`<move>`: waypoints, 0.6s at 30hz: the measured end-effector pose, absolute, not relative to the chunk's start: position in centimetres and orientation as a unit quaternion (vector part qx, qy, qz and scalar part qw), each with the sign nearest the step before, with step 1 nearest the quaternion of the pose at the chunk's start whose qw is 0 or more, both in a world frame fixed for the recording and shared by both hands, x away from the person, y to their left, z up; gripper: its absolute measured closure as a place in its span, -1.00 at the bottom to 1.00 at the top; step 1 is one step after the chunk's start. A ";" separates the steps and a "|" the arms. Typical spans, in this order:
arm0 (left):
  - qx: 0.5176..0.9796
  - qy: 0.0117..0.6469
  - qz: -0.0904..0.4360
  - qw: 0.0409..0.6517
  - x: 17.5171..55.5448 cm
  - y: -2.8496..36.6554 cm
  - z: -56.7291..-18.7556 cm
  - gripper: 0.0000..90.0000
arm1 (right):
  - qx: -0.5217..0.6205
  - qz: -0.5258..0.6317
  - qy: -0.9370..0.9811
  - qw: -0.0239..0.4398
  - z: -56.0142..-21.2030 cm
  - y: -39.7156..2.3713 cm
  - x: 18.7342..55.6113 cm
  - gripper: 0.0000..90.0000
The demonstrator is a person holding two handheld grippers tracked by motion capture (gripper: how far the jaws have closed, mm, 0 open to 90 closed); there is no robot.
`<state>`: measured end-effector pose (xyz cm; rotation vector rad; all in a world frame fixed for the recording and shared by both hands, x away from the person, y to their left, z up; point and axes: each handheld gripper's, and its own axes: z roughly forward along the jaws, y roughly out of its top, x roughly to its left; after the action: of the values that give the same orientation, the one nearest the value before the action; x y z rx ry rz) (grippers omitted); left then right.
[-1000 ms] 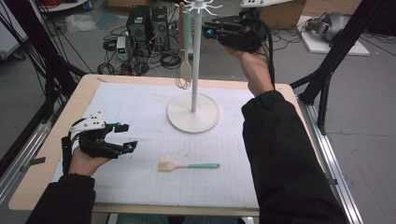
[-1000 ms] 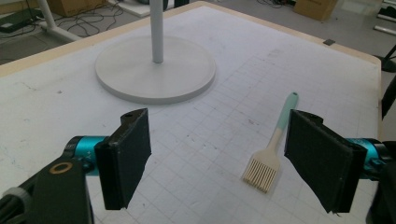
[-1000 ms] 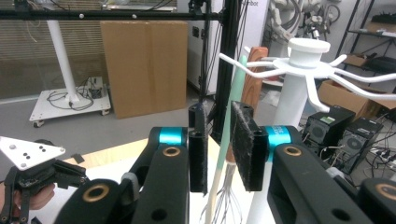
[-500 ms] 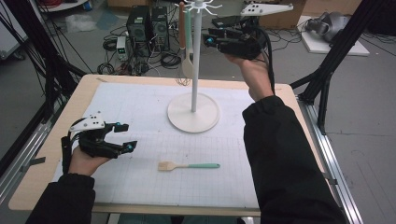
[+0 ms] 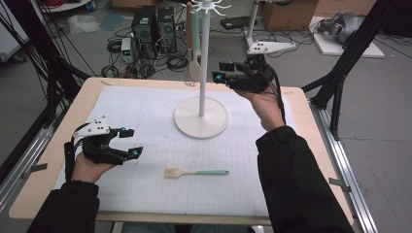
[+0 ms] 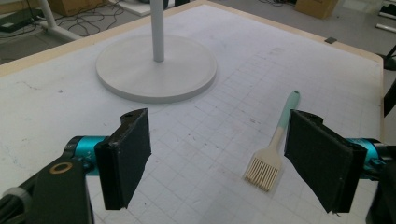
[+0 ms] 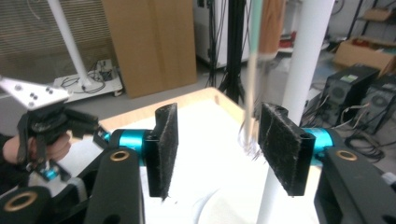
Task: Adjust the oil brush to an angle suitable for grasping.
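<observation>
The white rack (image 5: pixel 201 68) stands on its round base toward the far middle of the worktop (image 5: pixel 301 145), its pole upright. From the hooks at its top hang utensils: a whisk with a pale green handle (image 5: pixel 196 29), a wooden-handled utensil (image 5: pixel 189 19) just beside it, and a pale spoon bowl (image 5: pixel 195 71) hanging low against the pole's left side. In the right gripper view the whisk's wire end (image 7: pixel 250 140) hangs just beyond the jaws, close to the pole (image 7: pixel 299 84).

The right gripper (image 5: pixel 221 72) is held level in the air, just right of the pole, at about the height of the spoon bowl. Its jaws have just been opening and stand about halfway apart; the pads are bare, with nothing pressed between them.

On the near middle of the worktop lies a pastry brush (image 5: pixel 194 172) with a green handle, flat, bristles to the left, well apart from the rack base.

The left gripper (image 5: pixel 131 141) rests low over the left side of the worktop, jaws wide apart and holding nothing. In the left gripper view the brush (image 6: pixel 273 149) lies ahead, near the right jaw, untouched.
</observation>
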<state>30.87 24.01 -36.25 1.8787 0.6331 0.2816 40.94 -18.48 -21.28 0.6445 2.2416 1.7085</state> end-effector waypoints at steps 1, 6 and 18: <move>0.791 0.266 0.119 0.538 30.8 24.0 -36.2 -0.49 | 0.219 0.585 0.771 0.125 -21.7 -18.5 40.8 0.02; 0.791 0.269 0.121 0.537 30.8 24.0 -36.3 -0.49 | 0.222 0.582 0.774 0.116 -23.5 -18.7 40.3 -0.02; 0.792 0.270 0.123 0.534 30.6 23.8 -36.3 -0.49 | 0.205 0.555 0.799 0.108 -26.5 -18.7 38.4 -0.05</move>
<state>30.57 23.79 -36.33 1.8872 0.6424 0.2930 38.40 -18.70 -26.47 0.6023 2.3522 1.6325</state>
